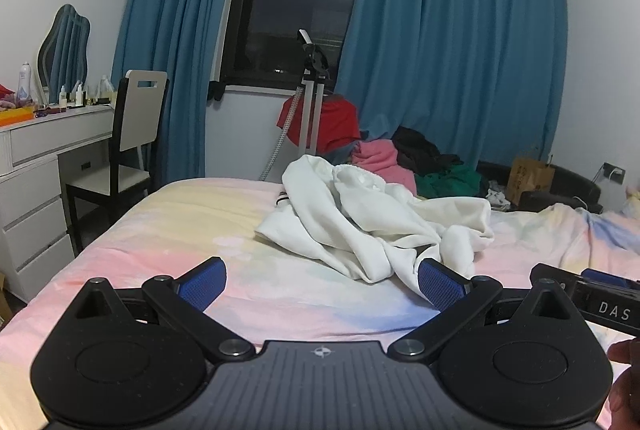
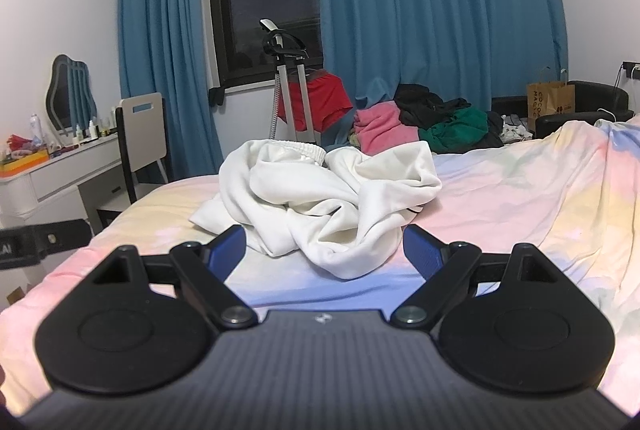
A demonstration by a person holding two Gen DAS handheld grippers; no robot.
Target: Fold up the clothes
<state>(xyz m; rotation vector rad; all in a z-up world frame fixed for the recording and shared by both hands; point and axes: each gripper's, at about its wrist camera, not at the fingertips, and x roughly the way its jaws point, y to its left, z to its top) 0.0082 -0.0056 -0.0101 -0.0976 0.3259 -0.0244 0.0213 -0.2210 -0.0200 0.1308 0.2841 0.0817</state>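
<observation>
A crumpled white garment [image 1: 372, 218] with an elastic waistband lies in a heap on the pastel bed sheet [image 1: 180, 242]. It also shows in the right wrist view [image 2: 320, 202]. My left gripper [image 1: 320, 286] is open and empty, low over the sheet, just short of the garment's near edge. My right gripper [image 2: 324, 250] is open and empty, its fingers on either side of the garment's near folds without holding them. The right gripper's body [image 1: 600, 294] shows at the right edge of the left wrist view.
Beyond the bed's far edge lies a pile of pink, black and green clothes [image 2: 420, 122], and a garment steamer stand [image 2: 292, 86] holds a red garment. A white dresser [image 1: 40, 166] and chair [image 1: 136, 134] stand left. A paper bag [image 2: 550, 102] sits right. Rumpled bedding [image 2: 560, 182] rises at right.
</observation>
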